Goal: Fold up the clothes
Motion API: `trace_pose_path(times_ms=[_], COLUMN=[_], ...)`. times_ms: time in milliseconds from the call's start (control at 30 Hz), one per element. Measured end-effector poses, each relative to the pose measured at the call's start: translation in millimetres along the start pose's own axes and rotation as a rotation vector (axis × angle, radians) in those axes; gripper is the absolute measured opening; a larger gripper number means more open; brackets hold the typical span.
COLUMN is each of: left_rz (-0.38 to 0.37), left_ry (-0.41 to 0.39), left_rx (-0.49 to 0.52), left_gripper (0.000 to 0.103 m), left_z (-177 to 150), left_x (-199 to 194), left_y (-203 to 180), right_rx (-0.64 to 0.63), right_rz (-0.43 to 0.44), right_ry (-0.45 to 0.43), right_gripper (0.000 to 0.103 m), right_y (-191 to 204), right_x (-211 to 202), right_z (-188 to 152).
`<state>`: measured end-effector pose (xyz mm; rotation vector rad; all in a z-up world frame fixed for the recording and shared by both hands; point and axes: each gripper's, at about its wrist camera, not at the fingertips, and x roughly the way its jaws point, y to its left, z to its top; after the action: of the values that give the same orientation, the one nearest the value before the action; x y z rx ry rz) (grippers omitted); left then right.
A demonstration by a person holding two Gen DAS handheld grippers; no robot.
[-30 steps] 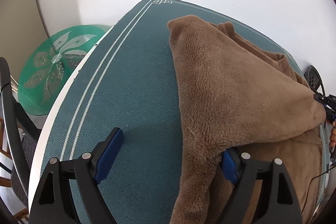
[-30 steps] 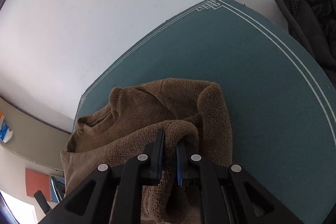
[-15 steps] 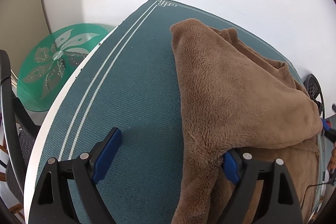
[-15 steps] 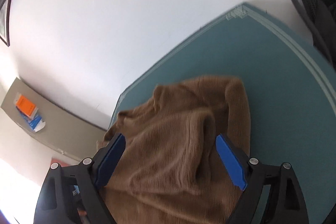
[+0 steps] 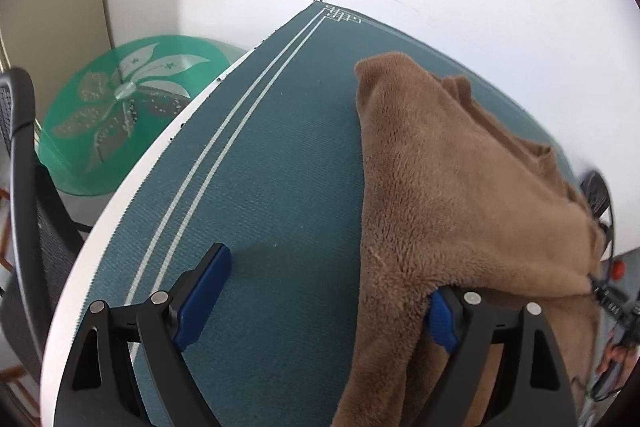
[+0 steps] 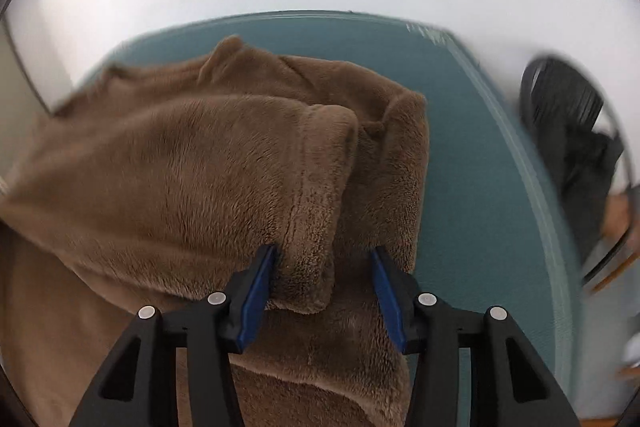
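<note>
A brown fleece garment (image 5: 460,187) lies folded over itself on a teal mat (image 5: 280,167). My left gripper (image 5: 324,291) is open at the garment's left edge; its right finger sits under a fold of the fleece, its left finger over bare mat. In the right wrist view the same garment (image 6: 200,167) fills the middle. My right gripper (image 6: 324,275) is open, its two blue pads either side of a thick folded edge of the fleece without pinching it.
The mat lies on a white round table (image 5: 120,195) against a white wall. A green glass side table (image 5: 120,107) stands to the left, with a black mesh chair (image 5: 24,187) beside it. Another black chair (image 6: 572,147) stands to the right.
My right gripper let go of the fleece, opened wide, then dropped low and now straddles a folded edge, less wide. The left gripper stayed open and barely moved.
</note>
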<state>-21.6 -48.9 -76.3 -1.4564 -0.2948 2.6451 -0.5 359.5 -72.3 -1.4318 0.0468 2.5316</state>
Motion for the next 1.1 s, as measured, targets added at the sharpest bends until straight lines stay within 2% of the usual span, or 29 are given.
trace_pose_path(times_ms=[133, 200, 333, 433, 567, 667, 800, 900, 1033, 1067, 1100], left_rz=[0.021, 0.015, -0.056, -0.167, -0.213, -0.25, -0.235, -0.159, -0.05, -0.063, -0.041], left_ry=[0.024, 0.04, 0.079, 0.1, 0.036, 0.0, 0.009, 0.052, 0.132, 0.126, 0.095], left_rx=[0.089, 0.12, 0.114, 0.042, 0.019, 0.056, 0.108, 0.103, 0.017, -0.001, 0.01], left_gripper=[0.09, 0.09, 0.09, 0.09, 0.09, 0.09, 0.09, 0.09, 0.09, 0.092, 0.093], left_z=[-5.2, -7.7, -13.5, -14.4, -6.4, 6.9, 33.8, 50.8, 62.7, 65.0, 65.7], left_x=[0.4, -1.4, -12.3, -25.6, -49.1, -55.0, -35.2, -3.8, 43.3, 49.1, 47.0], left_y=[-1.6, 0.2, 11.1, 23.8, 15.2, -9.2, -44.8, -60.4, -48.4, -45.5, -45.8], right_rx=[0.007, 0.023, 0.109, 0.155, 0.077, 0.003, -0.039, -0.057, -0.08, -0.091, -0.105], right_rz=[0.004, 0.02, 0.063, 0.127, 0.176, 0.184, 0.193, 0.174, 0.15, 0.158, 0.161], right_ry=[0.006, 0.014, -0.026, -0.144, -0.232, -0.222, -0.156, -0.114, -0.06, -0.071, -0.087], right_gripper=[0.054, 0.059, 0.059, 0.06, 0.073, 0.073, 0.073, 0.073, 0.075, 0.076, 0.077], right_y=[0.8, -3.5, -14.9, -19.7, 2.7, 25.6, 45.1, 49.4, 46.4, 46.2, 46.8], right_x=[1.7, 0.6, -13.8, -44.8, -54.0, -39.3, -12.3, -0.3, 20.8, 22.5, 23.7], right_z=[-3.3, -4.7, 3.5, 7.7, 23.3, 32.0, 34.9, 29.9, 18.0, 14.1, 9.8])
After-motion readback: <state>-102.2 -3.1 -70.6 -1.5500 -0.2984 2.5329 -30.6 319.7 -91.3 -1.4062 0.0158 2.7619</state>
